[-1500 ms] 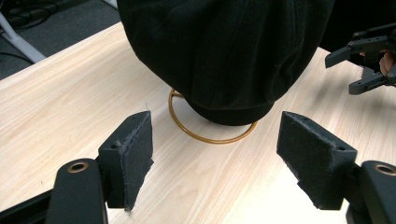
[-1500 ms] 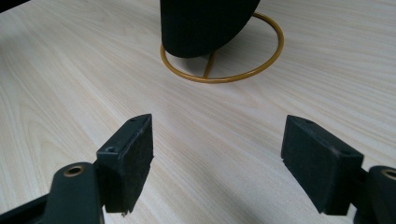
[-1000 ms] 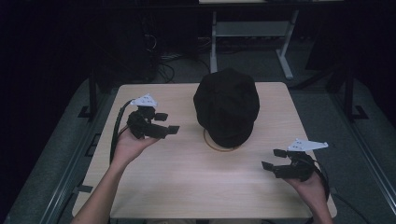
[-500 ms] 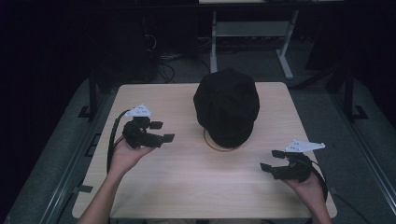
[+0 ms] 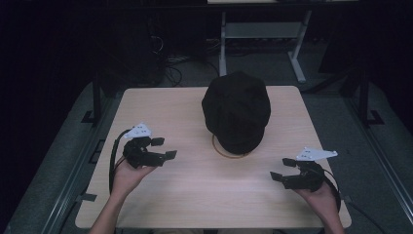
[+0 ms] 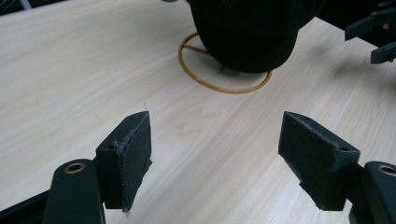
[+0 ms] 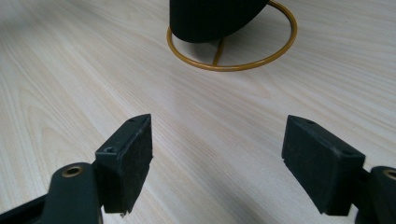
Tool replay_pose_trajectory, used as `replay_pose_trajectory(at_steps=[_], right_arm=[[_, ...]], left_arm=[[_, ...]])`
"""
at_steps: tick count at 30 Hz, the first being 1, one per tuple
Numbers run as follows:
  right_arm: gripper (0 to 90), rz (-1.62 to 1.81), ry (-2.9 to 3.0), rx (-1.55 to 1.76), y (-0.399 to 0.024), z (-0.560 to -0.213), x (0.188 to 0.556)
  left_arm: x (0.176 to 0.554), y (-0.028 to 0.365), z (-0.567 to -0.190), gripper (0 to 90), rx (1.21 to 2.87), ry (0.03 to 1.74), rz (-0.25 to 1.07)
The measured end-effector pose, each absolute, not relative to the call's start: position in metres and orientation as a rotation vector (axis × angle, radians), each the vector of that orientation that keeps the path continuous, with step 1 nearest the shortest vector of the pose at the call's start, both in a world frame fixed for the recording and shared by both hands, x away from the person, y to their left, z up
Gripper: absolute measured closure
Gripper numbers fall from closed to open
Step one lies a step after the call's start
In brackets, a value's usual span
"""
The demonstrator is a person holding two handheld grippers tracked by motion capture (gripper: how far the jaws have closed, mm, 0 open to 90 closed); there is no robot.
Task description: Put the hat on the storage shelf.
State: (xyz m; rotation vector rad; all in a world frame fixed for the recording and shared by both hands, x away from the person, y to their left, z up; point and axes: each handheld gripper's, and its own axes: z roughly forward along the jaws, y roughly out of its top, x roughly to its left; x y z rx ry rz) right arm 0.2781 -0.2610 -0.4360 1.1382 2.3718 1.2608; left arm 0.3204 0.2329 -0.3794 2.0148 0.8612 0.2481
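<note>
A black cap [image 5: 237,111] sits on a stand with a gold wire ring base [image 5: 229,153] in the middle of the light wooden table [image 5: 195,195]. The cap [image 6: 245,32] and ring [image 6: 219,86] lie ahead of my left gripper [image 6: 215,149], which stands open and holds nothing. In the high view my left gripper [image 5: 163,148] is left of the cap, over the table. My right gripper [image 5: 282,168] is at the front right, open and holding nothing. The cap [image 7: 210,16] and ring [image 7: 233,65] lie ahead of my right gripper [image 7: 217,154].
Black metal rails run along both sides of the table. A white table frame [image 5: 263,34] and cables on the floor lie beyond the far edge. The right gripper's jaws [image 6: 373,32] show at the upper right of the left gripper view.
My left gripper has drawn back toward the table's near edge and a little lower. My right gripper has shifted slightly toward the near edge. The cap has not moved.
</note>
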Motion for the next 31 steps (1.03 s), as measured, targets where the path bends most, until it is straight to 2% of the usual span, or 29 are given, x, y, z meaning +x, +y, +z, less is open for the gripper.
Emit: replay_pose_trajectory(at_steps=[25, 31], right_arm=[[24.5, 1.290, 2.392, 1.082, -0.249, -0.437, 0.267], [24.4, 1.315, 2.399, 1.034, -0.243, -0.436, 0.267]], left_arm=[[0.258, 0.259, -0.419, 21.5, 1.979, 0.953, 0.370], [0.253, 0.258, -0.426, 21.5, 2.000, 0.959, 0.356]])
